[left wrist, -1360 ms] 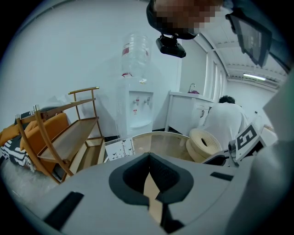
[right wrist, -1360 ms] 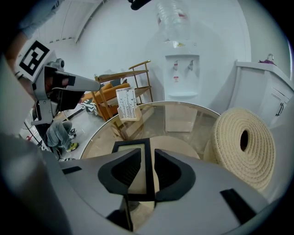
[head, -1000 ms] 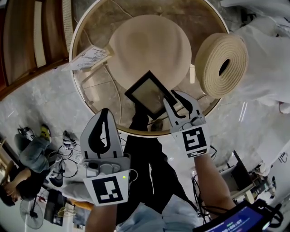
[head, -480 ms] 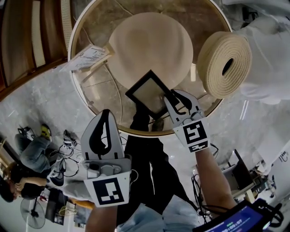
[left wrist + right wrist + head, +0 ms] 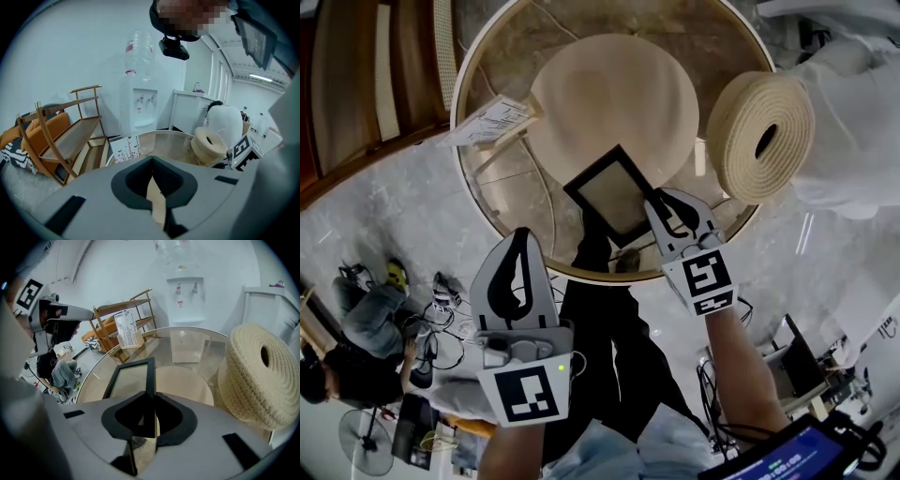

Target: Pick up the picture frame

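Leaflet stands at the 9 o'clock rim of the round glass table. Left claw hangs off the table at 7 o'clock, jaws pressed together with nothing between them. Pale disc lies at the table's middle. Frame, black and turned cornerwise, sits over the disc's 6 o'clock edge, toward the table's 5 o'clock rim; whether it touches the table cannot be told. Right claw comes in from 5 o'clock and pinches the frame's right-hand bar. Roll of woven cord at the 3 o'clock rim, hole facing up, apart from frame and claw.
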